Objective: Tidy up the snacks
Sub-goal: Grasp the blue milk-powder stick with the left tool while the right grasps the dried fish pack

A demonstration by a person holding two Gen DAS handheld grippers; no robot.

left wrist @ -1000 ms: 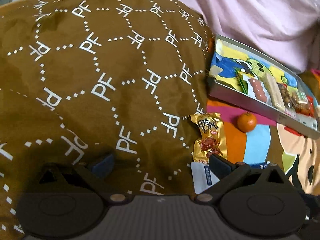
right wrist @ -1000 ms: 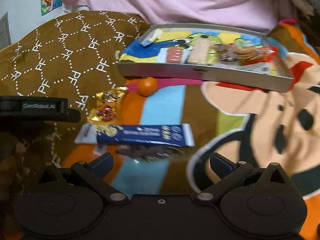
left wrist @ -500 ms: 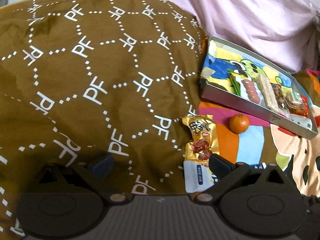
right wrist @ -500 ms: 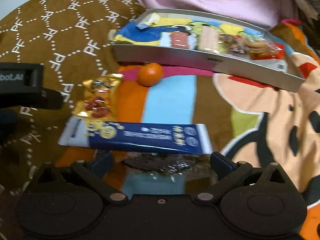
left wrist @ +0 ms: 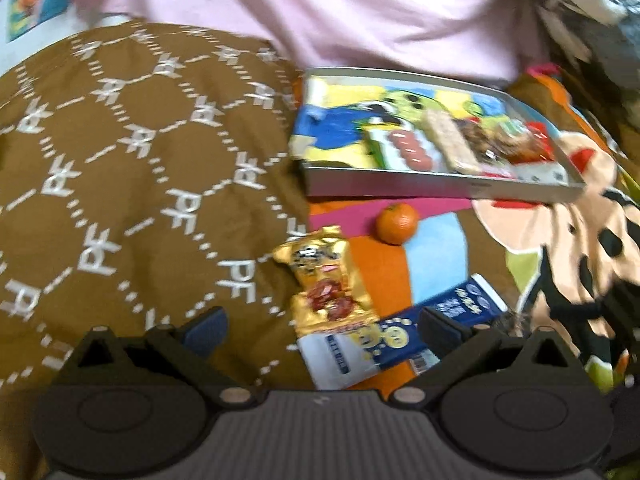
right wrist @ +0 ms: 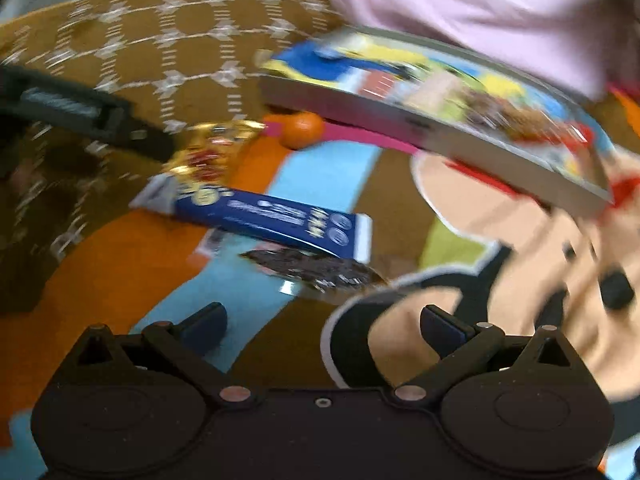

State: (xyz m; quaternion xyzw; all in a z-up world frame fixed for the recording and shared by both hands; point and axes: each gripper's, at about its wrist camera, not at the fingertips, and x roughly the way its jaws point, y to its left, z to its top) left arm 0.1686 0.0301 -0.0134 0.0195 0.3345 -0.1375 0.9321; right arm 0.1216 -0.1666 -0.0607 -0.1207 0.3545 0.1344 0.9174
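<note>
Your left gripper (left wrist: 320, 326) hangs with its jaws apart and nothing between them, low over the gold snack packet (left wrist: 326, 280) at about 12 o'clock from it; the blue wafer pack (left wrist: 404, 332) lies just under the right fingertip. Your right gripper (right wrist: 322, 326) is likewise spread wide and empty, with the dark snack wrapper (right wrist: 316, 270) just ahead at 12 o'clock. By my reading you are partway through: several snacks already lie in the shallow tray (left wrist: 420, 190) at 1 o'clock in the left view, while the gold packet, the blue pack, the dark wrapper and the small orange (left wrist: 396, 222) lie loose outside it. Everything rests on a soft cartoon-print blanket (left wrist: 432, 268), with a brown patterned cushion (left wrist: 132, 184) at 10 o'clock and pink fabric (left wrist: 360, 12) behind the tray.
</note>
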